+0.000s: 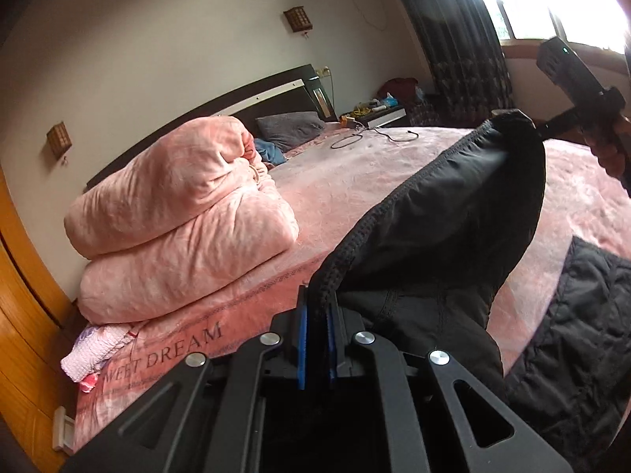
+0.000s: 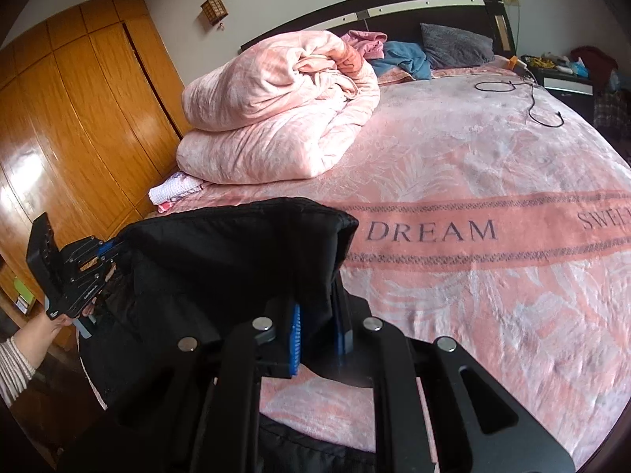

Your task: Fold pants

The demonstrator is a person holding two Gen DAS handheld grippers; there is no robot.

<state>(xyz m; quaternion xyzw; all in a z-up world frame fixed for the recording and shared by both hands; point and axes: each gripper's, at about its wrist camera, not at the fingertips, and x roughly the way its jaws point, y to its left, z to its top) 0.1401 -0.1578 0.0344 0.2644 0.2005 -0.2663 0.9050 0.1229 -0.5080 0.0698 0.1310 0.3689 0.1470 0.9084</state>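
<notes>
Blue pads of the left tool (image 1: 317,321) sit nearly together, clamped on the stitched waistband edge of the black pants (image 1: 445,213). Right tool (image 2: 317,333) likewise closed tight, a fold of the same pants pinched between its blue pads. Pants hang lifted between the two tools, stretched over the near edge of the bed (image 2: 493,165); lower part drapes down below the tools, and in the left wrist view dark quilted fabric (image 1: 583,315) lies on the bed at right. Cannot tell whether that fabric is part of the pants. Bedspread pink, band lettered "DREAM". Folded pink quilt (image 2: 276,118) stacked on the bed's far-left side, well apart from the pants; a small pink-white cloth (image 2: 173,191) tucked just beside its base. Grey pillow (image 2: 453,45) at the headboard; black cable (image 2: 524,98) loose on the bedspread near it. Wooden wardrobe (image 2: 79,110) stands beside the bed.
</notes>
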